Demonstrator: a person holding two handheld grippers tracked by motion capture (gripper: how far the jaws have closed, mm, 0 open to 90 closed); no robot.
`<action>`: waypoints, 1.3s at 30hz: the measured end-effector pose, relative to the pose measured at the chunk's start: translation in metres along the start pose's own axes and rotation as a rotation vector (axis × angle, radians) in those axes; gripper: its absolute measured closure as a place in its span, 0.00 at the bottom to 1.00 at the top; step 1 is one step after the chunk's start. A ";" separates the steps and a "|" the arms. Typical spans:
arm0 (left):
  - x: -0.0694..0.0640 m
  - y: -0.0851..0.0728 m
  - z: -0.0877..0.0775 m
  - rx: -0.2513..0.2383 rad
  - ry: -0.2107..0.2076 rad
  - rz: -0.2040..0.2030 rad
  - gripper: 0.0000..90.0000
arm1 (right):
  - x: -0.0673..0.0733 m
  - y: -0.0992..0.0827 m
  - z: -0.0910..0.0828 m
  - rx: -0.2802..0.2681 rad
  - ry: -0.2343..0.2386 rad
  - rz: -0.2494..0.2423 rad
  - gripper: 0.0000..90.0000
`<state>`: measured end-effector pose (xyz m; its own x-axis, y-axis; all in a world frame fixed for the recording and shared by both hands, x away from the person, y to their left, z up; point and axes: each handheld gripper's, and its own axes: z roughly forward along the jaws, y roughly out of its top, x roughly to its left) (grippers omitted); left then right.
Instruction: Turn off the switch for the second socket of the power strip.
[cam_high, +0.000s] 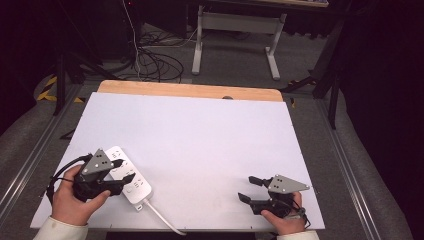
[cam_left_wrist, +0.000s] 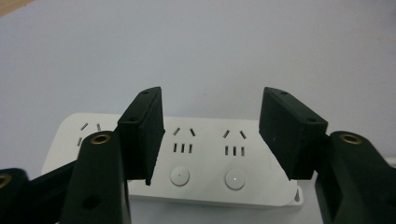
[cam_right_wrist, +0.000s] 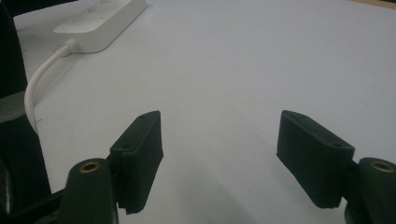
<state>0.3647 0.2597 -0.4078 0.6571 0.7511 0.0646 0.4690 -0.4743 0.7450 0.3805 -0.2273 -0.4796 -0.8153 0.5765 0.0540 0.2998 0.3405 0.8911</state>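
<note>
Covering nearly the whole table, a white sheet (cam_high: 200, 145) leaves a strip of the wooden tabletop (cam_high: 190, 90) bare along the far edge. On the sheet, at its near left, lies a white power strip (cam_high: 129, 176), set at a slant with its sockets facing up; the left gripper view shows two of its socket groups and two round buttons between the jaws, with a third group off to the side. A white cable (cam_high: 159, 216) leaves the strip's near end and curves toward the near edge of the table; in the right gripper view it bends away from the strip (cam_right_wrist: 100, 21) at the upper left. The left gripper (cam_high: 125, 170), held in the person's left hand (cam_high: 75, 200), hangs right over the strip with its jaws spread apart; the pads stand above the socket face, and nothing is clamped between them. The right gripper (cam_high: 248, 188), held in the person's right hand (cam_high: 281, 220) near the near right corner, sits well apart from the strip, its jaws wide open over bare sheet with nothing between them.
</note>
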 end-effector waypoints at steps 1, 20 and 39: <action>0.000 0.000 -0.001 -0.008 -0.002 0.009 0.42 | 0.000 0.000 0.000 0.000 0.000 0.000 0.35; 0.006 -0.021 -0.010 -0.253 -0.117 0.013 0.20 | 0.000 0.000 -0.002 -0.012 0.002 -0.003 0.35; 0.020 -0.072 -0.013 -0.288 -0.104 -0.060 0.17 | 0.001 0.000 -0.002 -0.018 0.006 -0.005 0.35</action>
<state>0.3360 0.3154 -0.4515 0.6971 0.7157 -0.0421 0.3315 -0.2697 0.9041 0.3789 -0.2287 -0.4783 -0.8196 0.5705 0.0522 0.2869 0.3300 0.8993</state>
